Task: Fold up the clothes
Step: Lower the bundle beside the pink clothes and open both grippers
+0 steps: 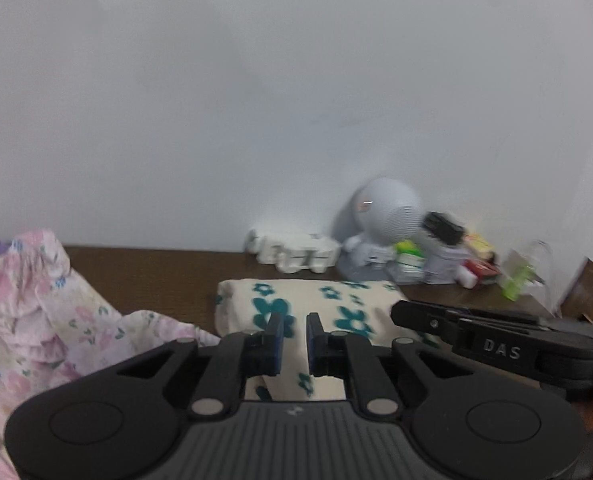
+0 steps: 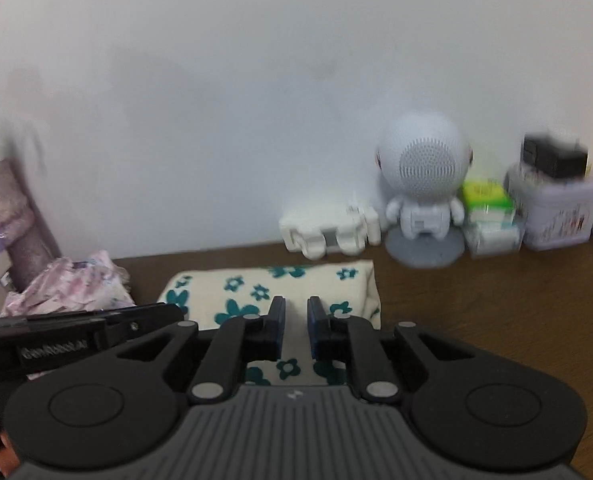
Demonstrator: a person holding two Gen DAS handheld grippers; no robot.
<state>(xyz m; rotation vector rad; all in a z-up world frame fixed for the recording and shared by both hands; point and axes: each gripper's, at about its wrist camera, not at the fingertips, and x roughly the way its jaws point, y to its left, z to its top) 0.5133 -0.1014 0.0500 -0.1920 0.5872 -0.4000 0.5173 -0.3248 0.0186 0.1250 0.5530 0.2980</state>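
A folded cream cloth with teal flowers (image 1: 316,304) lies on the brown table (image 1: 156,276), and also shows in the right wrist view (image 2: 280,288). My left gripper (image 1: 295,326) hovers above its near edge, jaws a small gap apart and empty. My right gripper (image 2: 296,312) hovers over the same cloth, jaws a small gap apart and empty; its body also shows in the left wrist view (image 1: 496,344). A crumpled pink floral garment (image 1: 48,320) lies to the left, also visible in the right wrist view (image 2: 72,284).
Against the white wall stand a white round-headed robot figure (image 2: 422,184), a white plastic block (image 2: 328,232), a green-topped box (image 2: 490,212) and a lilac tin (image 2: 556,212) with a black item on top. A purple package (image 2: 0,208) leans at the far left.
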